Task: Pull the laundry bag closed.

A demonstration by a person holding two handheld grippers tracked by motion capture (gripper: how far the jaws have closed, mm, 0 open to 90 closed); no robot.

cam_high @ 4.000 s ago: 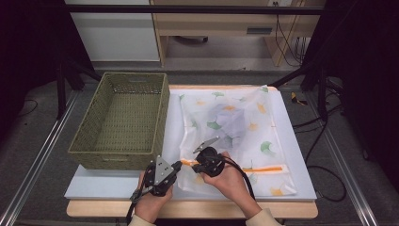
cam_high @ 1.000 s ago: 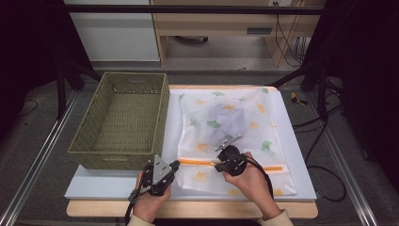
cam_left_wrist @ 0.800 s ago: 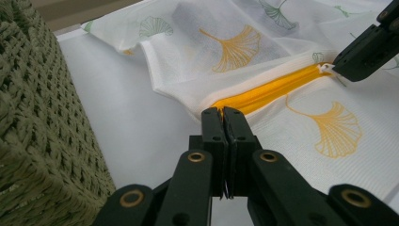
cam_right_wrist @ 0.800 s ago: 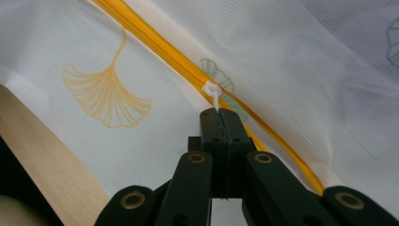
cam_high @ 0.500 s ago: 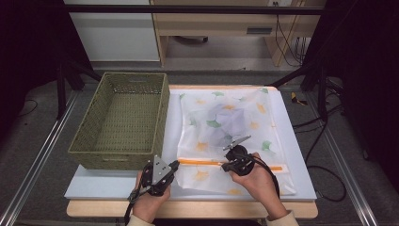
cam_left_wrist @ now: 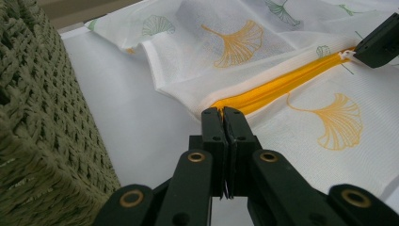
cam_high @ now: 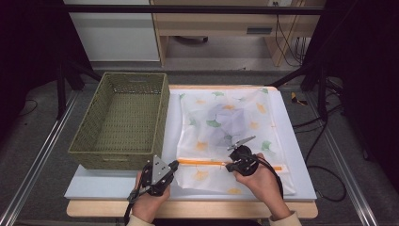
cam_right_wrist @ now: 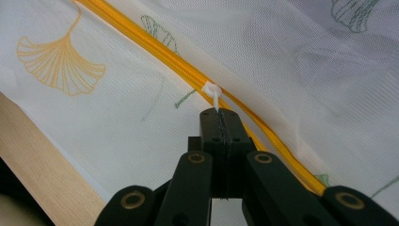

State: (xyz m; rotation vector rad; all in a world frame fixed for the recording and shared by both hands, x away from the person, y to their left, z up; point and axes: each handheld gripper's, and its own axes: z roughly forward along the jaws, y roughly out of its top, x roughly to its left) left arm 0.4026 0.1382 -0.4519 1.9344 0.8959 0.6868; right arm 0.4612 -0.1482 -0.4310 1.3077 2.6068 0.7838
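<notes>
- The left gripper (cam_high: 173,165) sits at the near edge of the white surface (cam_high: 117,181), just beside the near right corner of the basket (cam_high: 120,123). Its fingers (cam_left_wrist: 212,123) are pressed together, clamped on the end of the orange zipper (cam_left_wrist: 277,86) where the bag's corner lies.
- The right gripper (cam_high: 229,165) lies further to the right along the same zipper. Its fingers (cam_right_wrist: 230,127) are together, pinching the small white zipper pull (cam_right_wrist: 211,90), whose tab runs down into the seam between them.
- The mesh bag (cam_high: 226,136), white with ginkgo-leaf prints in orange and green, lies flat on the surface to the right of the basket. Its zipper runs across near the bag's front edge, between the two grippers and on past the right one.
- A grey bundle shows dimly through the mesh around the bag's middle; what it is I cannot tell.
- The green woven basket stands on the left part of the surface, open side up.
</notes>
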